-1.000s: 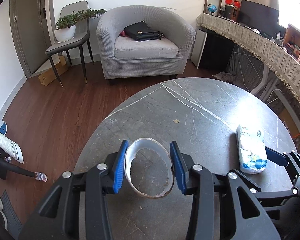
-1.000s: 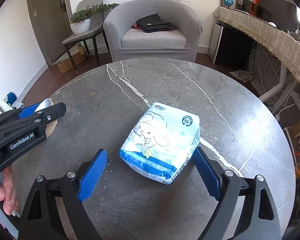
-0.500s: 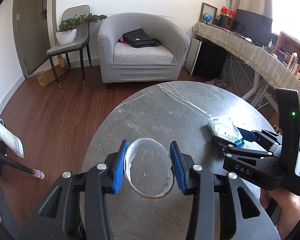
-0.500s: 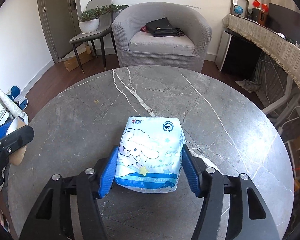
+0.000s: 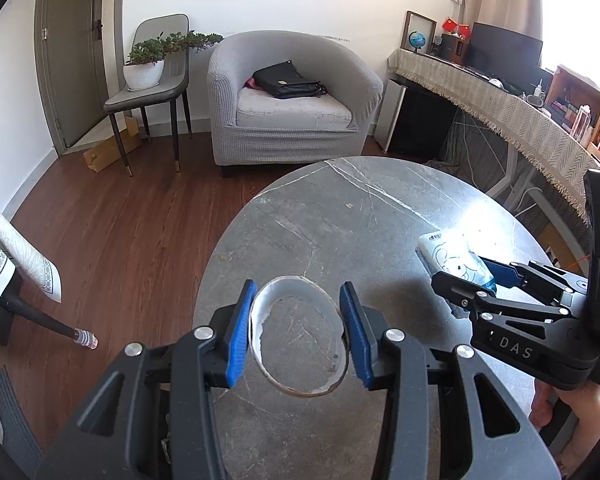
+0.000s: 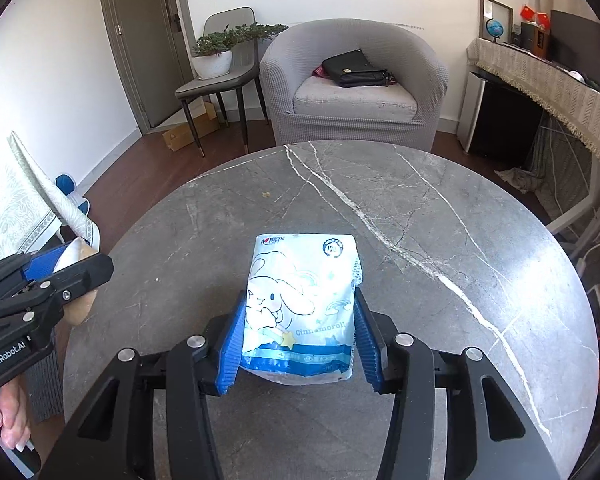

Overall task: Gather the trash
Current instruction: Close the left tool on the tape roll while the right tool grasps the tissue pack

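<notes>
We hold the left gripper [image 5: 298,334] over the near left part of the round grey marble table [image 5: 364,216], its blue pads pressed against both sides of a worn tape ring [image 5: 300,338]. The ring is squeezed into an oval, white inside with a torn inner edge, and the tabletop shows through its middle. From the right wrist view the same gripper [image 6: 66,264] sits at the far left, past the table's left edge, with a bit of the ring's white and brown rim peeking out between its fingers.

Our right gripper [image 6: 298,340] has its jaws closed narrowly on a pale blue tissue pack [image 6: 300,304] printed with a cartoon rabbit-like figure and the word "Cinnamoroll". The pads grip the near half of the pack on its left and right sides; its far end sticks out beyond the fingertips. We cannot tell whether the pack still touches the table. In the left wrist view this gripper [image 5: 484,276] enters from the right, with the pack [image 5: 450,254] jutting toward the table's middle.

A small brown crumb [image 6: 265,194] lies on the far half of the table. Beyond the table stands a grey armchair [image 6: 354,84] with a black bag [image 6: 356,69] on its seat, and to its left a chair carrying a potted plant [image 6: 214,54].
</notes>
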Demonstrator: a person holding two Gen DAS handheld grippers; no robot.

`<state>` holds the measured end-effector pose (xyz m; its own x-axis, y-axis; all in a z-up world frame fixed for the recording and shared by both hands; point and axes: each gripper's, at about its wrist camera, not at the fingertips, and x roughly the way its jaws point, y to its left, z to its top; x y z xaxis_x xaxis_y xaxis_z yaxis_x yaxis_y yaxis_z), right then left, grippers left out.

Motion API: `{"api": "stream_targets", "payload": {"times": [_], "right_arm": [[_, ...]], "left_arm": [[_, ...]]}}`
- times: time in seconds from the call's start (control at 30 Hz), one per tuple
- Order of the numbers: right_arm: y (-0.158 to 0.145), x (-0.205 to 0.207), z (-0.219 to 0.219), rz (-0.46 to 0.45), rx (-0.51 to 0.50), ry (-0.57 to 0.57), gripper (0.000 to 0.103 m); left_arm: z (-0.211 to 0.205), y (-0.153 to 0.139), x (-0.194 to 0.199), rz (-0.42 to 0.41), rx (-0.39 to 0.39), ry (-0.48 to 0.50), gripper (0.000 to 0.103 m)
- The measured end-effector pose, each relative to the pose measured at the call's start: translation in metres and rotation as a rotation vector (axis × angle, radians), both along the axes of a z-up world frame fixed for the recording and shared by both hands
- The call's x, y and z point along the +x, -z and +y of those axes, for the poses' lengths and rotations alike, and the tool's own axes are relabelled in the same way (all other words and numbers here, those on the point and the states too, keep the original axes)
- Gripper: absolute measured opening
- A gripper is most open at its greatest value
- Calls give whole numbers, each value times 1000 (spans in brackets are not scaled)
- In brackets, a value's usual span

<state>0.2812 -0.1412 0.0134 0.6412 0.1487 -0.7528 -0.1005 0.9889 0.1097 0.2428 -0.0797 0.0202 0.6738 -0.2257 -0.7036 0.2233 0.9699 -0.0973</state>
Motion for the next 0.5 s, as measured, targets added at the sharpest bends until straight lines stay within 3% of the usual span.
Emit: {"api": "stream_targets", "payload": {"times": [0.5], "right_arm": [[-15,-39,58,-32,31,-144,50]], "left_arm": [[77,10,-51,20,14,-112,45]]}}
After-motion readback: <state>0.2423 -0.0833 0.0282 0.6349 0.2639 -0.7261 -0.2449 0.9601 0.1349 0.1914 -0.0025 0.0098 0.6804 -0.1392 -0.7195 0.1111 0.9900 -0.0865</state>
